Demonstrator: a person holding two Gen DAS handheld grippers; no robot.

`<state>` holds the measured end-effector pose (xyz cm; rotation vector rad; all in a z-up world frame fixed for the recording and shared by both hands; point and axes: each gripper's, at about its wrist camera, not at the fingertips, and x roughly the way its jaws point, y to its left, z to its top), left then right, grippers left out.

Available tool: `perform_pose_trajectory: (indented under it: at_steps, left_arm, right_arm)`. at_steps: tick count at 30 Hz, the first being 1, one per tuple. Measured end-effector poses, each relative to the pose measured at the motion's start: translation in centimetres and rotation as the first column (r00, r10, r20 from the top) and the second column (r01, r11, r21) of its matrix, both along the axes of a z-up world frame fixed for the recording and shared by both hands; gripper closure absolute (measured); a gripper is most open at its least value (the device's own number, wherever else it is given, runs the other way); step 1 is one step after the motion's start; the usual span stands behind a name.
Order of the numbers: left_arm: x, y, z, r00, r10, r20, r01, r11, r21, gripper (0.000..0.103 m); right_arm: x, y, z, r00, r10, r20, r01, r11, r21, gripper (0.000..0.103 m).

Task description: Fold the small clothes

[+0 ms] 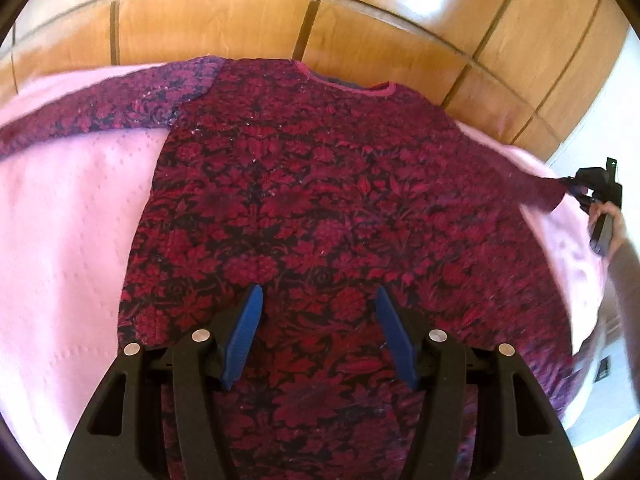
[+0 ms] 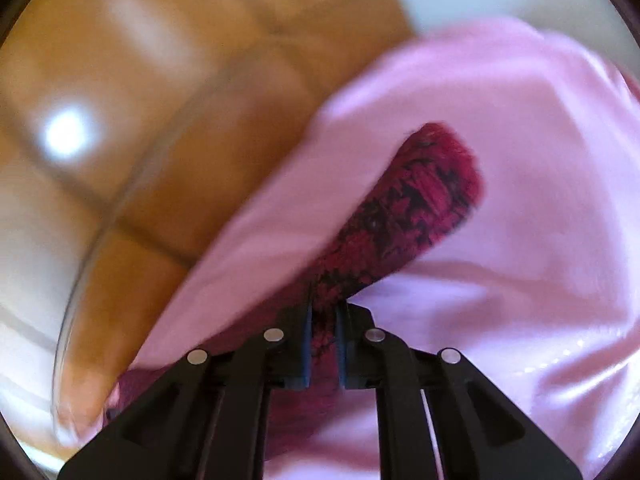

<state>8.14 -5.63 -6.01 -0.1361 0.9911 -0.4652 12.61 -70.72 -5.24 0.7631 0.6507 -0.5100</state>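
Observation:
A dark red and black patterned sweater (image 1: 320,200) lies flat, neck away from me, on a pink cloth (image 1: 60,220). Its left sleeve (image 1: 100,108) stretches out to the left. My left gripper (image 1: 318,300) is open and empty, hovering over the sweater's lower body. My right gripper (image 1: 576,186) is at the far right, shut on the end of the right sleeve. In the right wrist view the right gripper (image 2: 324,312) pinches the sleeve (image 2: 416,200) between its fingers, with the cuff sticking out beyond them over the pink cloth (image 2: 520,140).
The pink cloth covers a rounded surface. Behind it stands a glossy wooden panelled wall (image 1: 280,12). A white wall (image 1: 600,100) shows at the right. A person's hand (image 1: 612,220) holds the right gripper.

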Motion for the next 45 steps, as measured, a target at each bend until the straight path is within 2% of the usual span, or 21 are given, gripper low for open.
perform_pose_trajectory:
  at_steps: [2, 5, 10, 16, 20, 22, 24, 25, 26, 27, 30, 33, 36, 39, 43, 44, 45]
  left_arm:
    - [0.4, 0.7, 0.3, 1.0, 0.013, -0.011, -0.014, 0.999, -0.042, 0.045]
    - [0.9, 1.4, 0.9, 0.999, 0.034, -0.019, -0.036, 0.994, -0.103, 0.045]
    - [1.7, 2.1, 2.0, 0.998, 0.056, -0.017, -0.058, 0.983, -0.175, 0.045]
    - [3.6, 2.9, 2.8, 0.997, 0.069, -0.039, -0.077, 0.963, -0.257, 0.045]
    - [5.3, 3.4, 3.3, 0.995, 0.082, -0.058, -0.096, 0.948, -0.303, 0.045]
    - [6.2, 3.6, 3.4, 0.994, 0.088, -0.065, -0.104, 0.942, -0.318, 0.045]
    - [7.2, 3.6, 3.5, 0.993, 0.09, -0.077, -0.11, 0.937, -0.332, 0.045]
    - [7.8, 3.5, 3.4, 0.992, 0.09, -0.084, -0.114, 0.934, -0.337, 0.045]
    - [8.2, 3.4, 3.4, 0.992, 0.092, -0.089, -0.117, 0.934, -0.338, 0.045]
    - [8.7, 3.3, 3.4, 0.991, 0.096, -0.094, -0.123, 0.933, -0.338, 0.045]
    - [10.4, 2.9, 3.0, 0.987, 0.106, -0.121, -0.143, 0.925, -0.352, 0.045]
    - [12.4, 2.5, 2.6, 0.981, 0.121, -0.149, -0.168, 0.919, -0.357, 0.045]
    - [14.5, 1.7, 1.8, 0.973, 0.13, -0.191, -0.191, 0.918, -0.347, 0.045]
    - [16.5, 0.8, 0.5, 0.961, 0.136, -0.241, -0.214, 0.917, -0.337, 0.045]
    - [18.6, -0.2, -0.7, 0.946, 0.15, -0.287, -0.245, 0.912, -0.33, 0.045]
    - [18.9, -0.5, -0.7, 0.946, 0.152, -0.287, -0.245, 0.914, -0.324, 0.057]
    - [19.1, -0.7, -0.7, 0.947, 0.154, -0.282, -0.243, 0.918, -0.314, 0.074]
  right_arm:
    - [0.9, 2.2, 2.2, 0.995, 0.095, 0.034, -0.093, 0.994, -0.051, 0.095]
    - [3.3, 7.3, 4.4, 0.967, 0.249, 0.062, -0.242, 0.965, -0.101, 0.095]
    - [8.2, 17.2, 4.6, 0.883, 0.468, 0.037, -0.46, 0.878, -0.13, 0.095]
    - [12.2, 31.3, 0.9, 0.728, 0.684, -0.055, -0.685, 0.72, -0.112, 0.095]
    - [13.5, 38.5, -2.4, 0.625, 0.768, -0.136, -0.78, 0.618, -0.093, 0.094]
    - [14.0, 41.1, -3.8, 0.588, 0.789, -0.179, -0.809, 0.58, -0.096, 0.092]
    - [13.8, 43.3, -4.4, 0.562, 0.803, -0.196, -0.826, 0.554, -0.098, 0.083]
    - [14.1, 43.6, -4.6, 0.559, 0.805, -0.196, -0.828, 0.551, -0.102, 0.078]
    - [13.8, 43.8, -4.6, 0.551, 0.815, -0.181, -0.835, 0.541, -0.103, 0.063]
    - [13.3, 43.9, -4.5, 0.546, 0.821, -0.167, -0.838, 0.537, -0.102, 0.054]
    - [11.8, 43.4, -2.7, 0.551, 0.826, -0.121, -0.834, 0.539, -0.118, 0.041]
    - [8.8, 39.8, -0.7, 0.572, 0.819, -0.033, -0.818, 0.567, -0.099, 0.032]
    - [5.6, 35.2, 0.5, 0.625, 0.778, 0.059, -0.777, 0.628, -0.046, 0.028]
    - [2.6, 29.6, 1.0, 0.698, 0.701, 0.144, -0.712, 0.702, 0.034, 0.027]
    - [-0.3, 24.6, 0.2, 0.778, 0.608, 0.157, -0.625, 0.775, 0.096, 0.027]
    - [-0.8, 23.5, -0.1, 0.796, 0.582, 0.163, -0.602, 0.791, 0.114, 0.027]
    - [-1.4, 22.0, -0.4, 0.818, 0.55, 0.169, -0.571, 0.811, 0.128, 0.027]
